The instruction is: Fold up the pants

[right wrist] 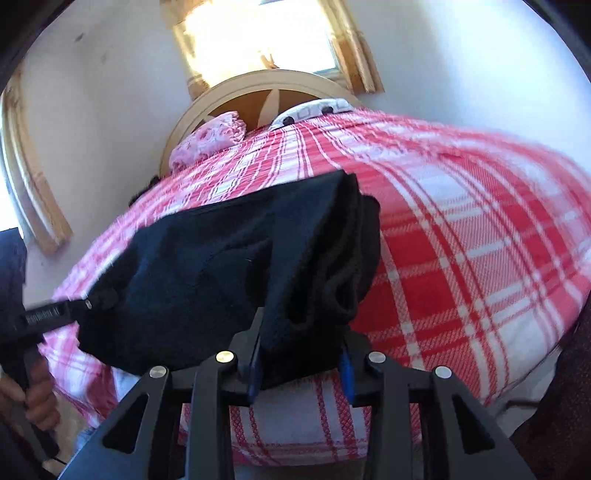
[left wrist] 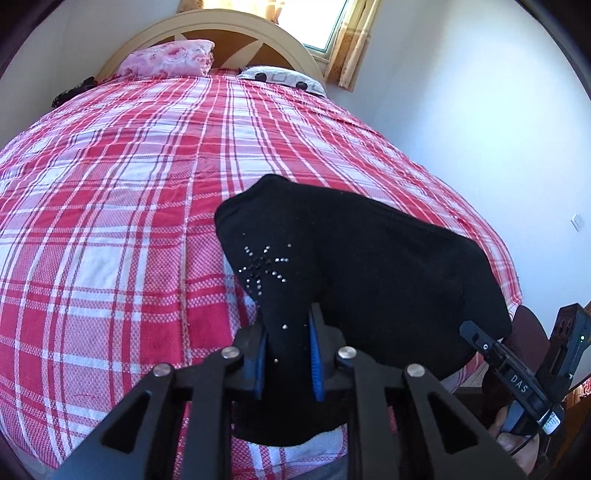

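Holding the black pants by two places, the left gripper and the right gripper are both clamped on the cloth, with the fabric bunched between the blue pads. The pants hang above the near edge of the bed, stretched across from one gripper to the other, so their long axis runs along that edge, not toward the headboard. The corner with the small shiny studs sits in the left jaws. I judge that the next move is to lay the pants forward on the bed; both grippers are equally near.
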Available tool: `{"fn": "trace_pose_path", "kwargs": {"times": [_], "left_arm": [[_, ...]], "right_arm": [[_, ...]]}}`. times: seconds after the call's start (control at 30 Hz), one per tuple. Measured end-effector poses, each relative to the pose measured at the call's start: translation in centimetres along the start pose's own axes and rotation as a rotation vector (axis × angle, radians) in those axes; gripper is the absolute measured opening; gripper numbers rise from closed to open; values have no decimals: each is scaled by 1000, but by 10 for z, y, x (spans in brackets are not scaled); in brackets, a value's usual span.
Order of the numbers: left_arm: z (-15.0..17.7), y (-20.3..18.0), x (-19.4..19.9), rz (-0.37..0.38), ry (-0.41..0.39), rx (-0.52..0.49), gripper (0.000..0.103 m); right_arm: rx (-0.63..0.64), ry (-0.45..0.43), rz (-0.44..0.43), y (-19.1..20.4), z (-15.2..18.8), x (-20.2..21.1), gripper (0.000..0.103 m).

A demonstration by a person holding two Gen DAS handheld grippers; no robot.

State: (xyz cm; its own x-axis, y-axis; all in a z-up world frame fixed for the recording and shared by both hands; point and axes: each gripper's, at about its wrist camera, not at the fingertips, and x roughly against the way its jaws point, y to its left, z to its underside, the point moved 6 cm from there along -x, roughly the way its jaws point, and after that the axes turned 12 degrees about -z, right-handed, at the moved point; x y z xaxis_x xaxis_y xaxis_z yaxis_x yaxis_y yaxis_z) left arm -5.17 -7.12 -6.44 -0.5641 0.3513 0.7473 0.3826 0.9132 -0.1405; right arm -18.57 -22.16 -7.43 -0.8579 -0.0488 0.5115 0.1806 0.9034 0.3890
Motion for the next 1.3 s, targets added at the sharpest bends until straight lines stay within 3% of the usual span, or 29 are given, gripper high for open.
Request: {"fn": "trace_pose_path", "kwargs": {"times": [0.1,0.27,0.53,0.67,0.87,1.0,1.07,1.13,1.2,1.3], "left_arm": [[-7,-1,3,-3,-22,-10,19],[-24,5,9,-35,-77,-5,18],[-44,27,7,-121,-105,-12,16],[-46,42,0,-142,-78,12,15],[-36,55,-9,-70,-25,53,16],[-26,47,-9,-44,-28,14,16],[-21,48,-15,-43,6,17,29],[-21,53,-22,-37,42,43,56],[-21,59,-30,-45,68,75,64],[-20,63,-41,-25,114,121,65]], "right_arm": [[-35,2,-16,-4,1,0,34],[138,-8,55,26,-9,3,33],[186,-44,-15,57,-41,-1,32],[249,-46,-38,81,-53,-13,32],[287,-30,-12,88,-53,-17,32],[245,-3,-4,75,-39,-15,32],[232,9,10,68,-31,-15,32],[197,17,7,59,-26,-17,32],[157,23,-4,51,-23,-20,32],[152,24,-11,50,-22,-21,32]]}}
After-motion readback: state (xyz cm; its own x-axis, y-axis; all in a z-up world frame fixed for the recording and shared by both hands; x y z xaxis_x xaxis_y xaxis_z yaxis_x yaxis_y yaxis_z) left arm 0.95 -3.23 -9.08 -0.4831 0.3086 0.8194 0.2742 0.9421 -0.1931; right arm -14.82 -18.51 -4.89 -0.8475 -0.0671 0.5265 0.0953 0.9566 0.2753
